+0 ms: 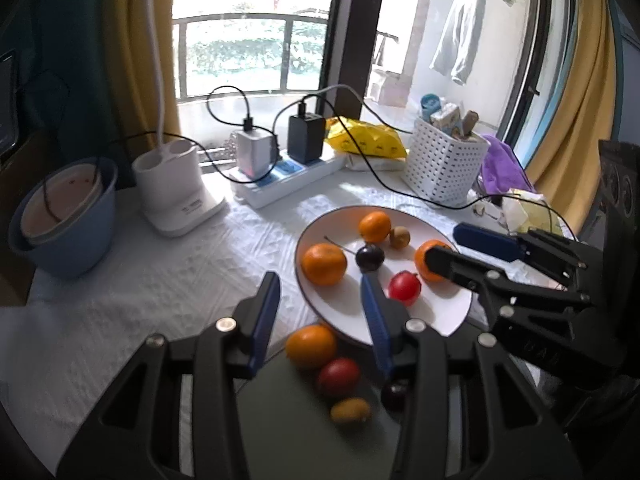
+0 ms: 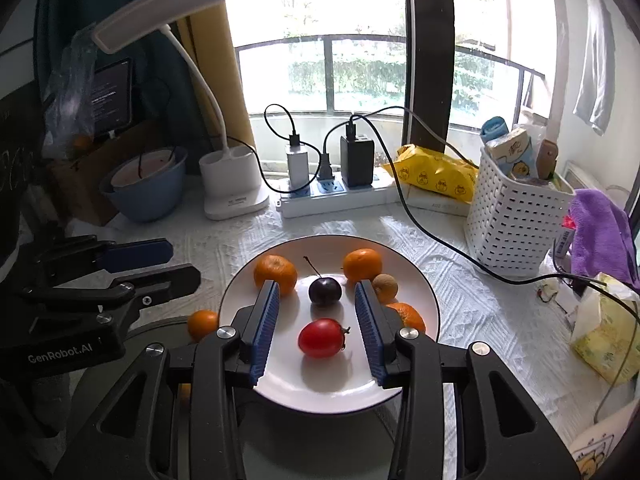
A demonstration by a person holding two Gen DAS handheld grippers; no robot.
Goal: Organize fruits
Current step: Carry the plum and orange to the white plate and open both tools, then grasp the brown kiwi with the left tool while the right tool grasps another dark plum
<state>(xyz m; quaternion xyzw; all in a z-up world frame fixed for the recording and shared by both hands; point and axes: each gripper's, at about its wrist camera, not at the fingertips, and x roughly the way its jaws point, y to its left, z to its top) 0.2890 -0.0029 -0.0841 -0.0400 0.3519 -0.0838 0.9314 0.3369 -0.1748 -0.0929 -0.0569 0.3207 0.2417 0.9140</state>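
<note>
A white plate [image 2: 400, 376] holds three oranges, a dark cherry [image 2: 325, 290], a red tomato [image 2: 321, 338] and a small brown fruit [image 2: 386, 287]. My right gripper [image 2: 316, 330] is open above the plate, its fingers either side of the tomato and not touching it. In the left wrist view my left gripper [image 1: 320, 320] is open and empty over the plate's near-left rim [image 1: 316, 308]. Below it a dark plate [image 1: 288, 412] holds an orange [image 1: 311, 345], a red fruit [image 1: 338, 376], a brown fruit [image 1: 350, 410] and a dark cherry [image 1: 394, 396].
A blue bowl [image 2: 148, 184], a white desk lamp base [image 2: 234, 184], a power strip with chargers [image 2: 332, 196] and a white basket [image 2: 516, 220] line the back of the table. Black cables cross toward the right. A purple cloth [image 2: 600, 232] and tissue packs lie right.
</note>
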